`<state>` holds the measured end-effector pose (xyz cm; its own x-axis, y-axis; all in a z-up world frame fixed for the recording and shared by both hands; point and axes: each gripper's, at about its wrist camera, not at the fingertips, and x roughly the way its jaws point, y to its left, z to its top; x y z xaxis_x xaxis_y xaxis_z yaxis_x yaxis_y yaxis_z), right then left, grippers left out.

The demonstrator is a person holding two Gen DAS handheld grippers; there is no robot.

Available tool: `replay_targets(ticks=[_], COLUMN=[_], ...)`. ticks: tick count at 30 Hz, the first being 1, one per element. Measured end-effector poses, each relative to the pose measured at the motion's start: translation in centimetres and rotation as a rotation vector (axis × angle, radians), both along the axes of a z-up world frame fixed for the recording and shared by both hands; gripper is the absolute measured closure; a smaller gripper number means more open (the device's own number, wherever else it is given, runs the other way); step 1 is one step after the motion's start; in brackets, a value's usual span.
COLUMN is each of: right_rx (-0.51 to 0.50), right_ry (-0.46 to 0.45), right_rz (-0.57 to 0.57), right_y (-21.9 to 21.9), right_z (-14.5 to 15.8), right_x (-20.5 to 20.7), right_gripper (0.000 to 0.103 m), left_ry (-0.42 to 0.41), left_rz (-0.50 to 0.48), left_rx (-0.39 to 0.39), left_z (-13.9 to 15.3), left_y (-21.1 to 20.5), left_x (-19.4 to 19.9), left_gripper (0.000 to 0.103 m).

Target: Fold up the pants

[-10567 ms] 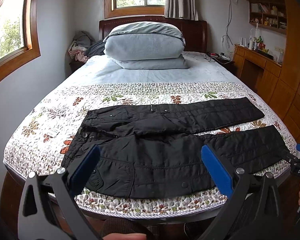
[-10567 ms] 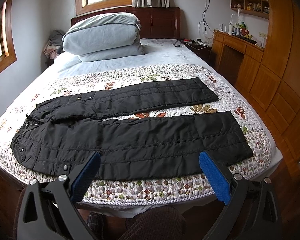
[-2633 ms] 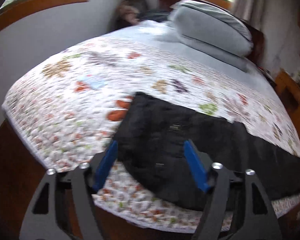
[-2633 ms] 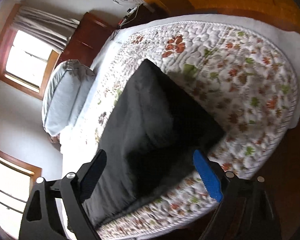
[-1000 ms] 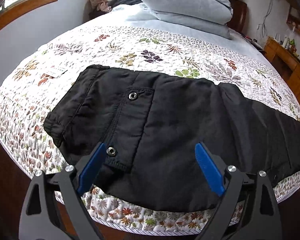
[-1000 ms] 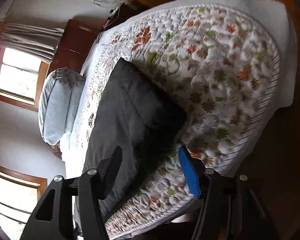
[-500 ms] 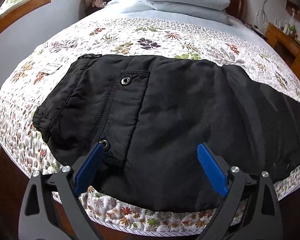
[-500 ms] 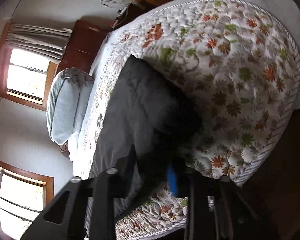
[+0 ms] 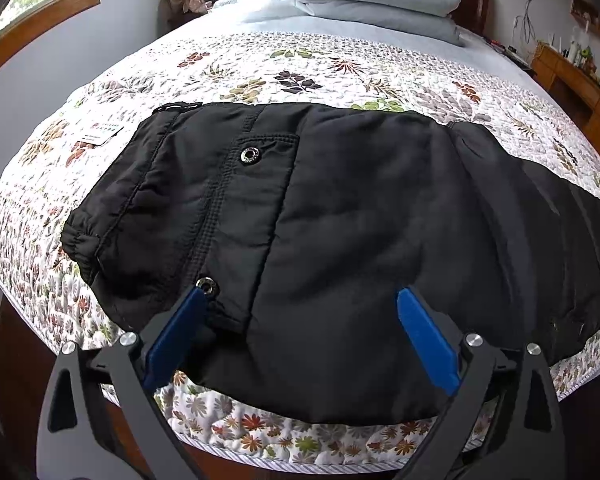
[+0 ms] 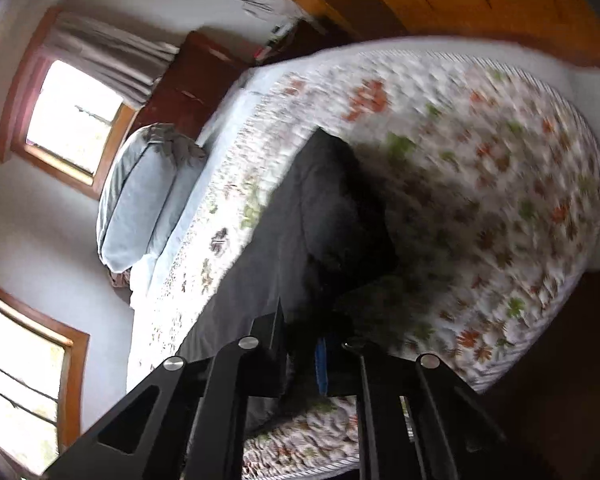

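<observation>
The left tongs (image 9: 302,336) are a matte black frame with two angled arms, each with a triangular cut-out near its base. Each arm carries two round silver screw heads. The two fingers (image 9: 426,338) are faced with flat, bright blue pads.

The right tongs (image 10: 300,354) have the same black arms, triangular cut-outs and silver screw heads. Only a thin strip of one blue pad (image 10: 321,364) shows; the view is blurred.

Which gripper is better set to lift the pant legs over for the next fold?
Right. The right gripper is closed on the pants at the leg end. The left gripper is open over the waist end, gripping nothing.
</observation>
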<state>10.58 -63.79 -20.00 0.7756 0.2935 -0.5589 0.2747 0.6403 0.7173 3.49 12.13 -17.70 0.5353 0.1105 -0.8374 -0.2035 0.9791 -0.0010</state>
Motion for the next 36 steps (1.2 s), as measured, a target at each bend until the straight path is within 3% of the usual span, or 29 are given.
replay_targets(ticks=[8,16,25,28,36], right_rx=[-0.223,-0.461,-0.643,-0.661,-0.716], right_ry=[-0.093,-0.149,-0.172,-0.171,-0.125], right_rz=[0.127,0.307,0.519,0.590,0.750], right_y=[6.6,14.6,23.0,25.3,31.0], right_z=[8.6,12.8,13.1,12.6,9.0], right_x=[2.2,3.1,3.1,3.0,3.2], right_gripper=[0.092,0.092,0.092,0.092,0.092], left_ry=[-0.011,-0.017,-0.020,-0.019,-0.020], left_rz=[0.001,0.005,0.014,0.014,0.021], left_rx=[-0.015,-0.040,-0.069,-0.074,-0.084], left_z=[0.0,-0.1,-0.1,-0.1,-0.1], left_y=[0.2,0.4,0.7,0.8,0.8], left_x=[-0.1,0.0,0.0,0.0,0.0], left_gripper=[0.006,0.004,0.003,0.003,0.003])
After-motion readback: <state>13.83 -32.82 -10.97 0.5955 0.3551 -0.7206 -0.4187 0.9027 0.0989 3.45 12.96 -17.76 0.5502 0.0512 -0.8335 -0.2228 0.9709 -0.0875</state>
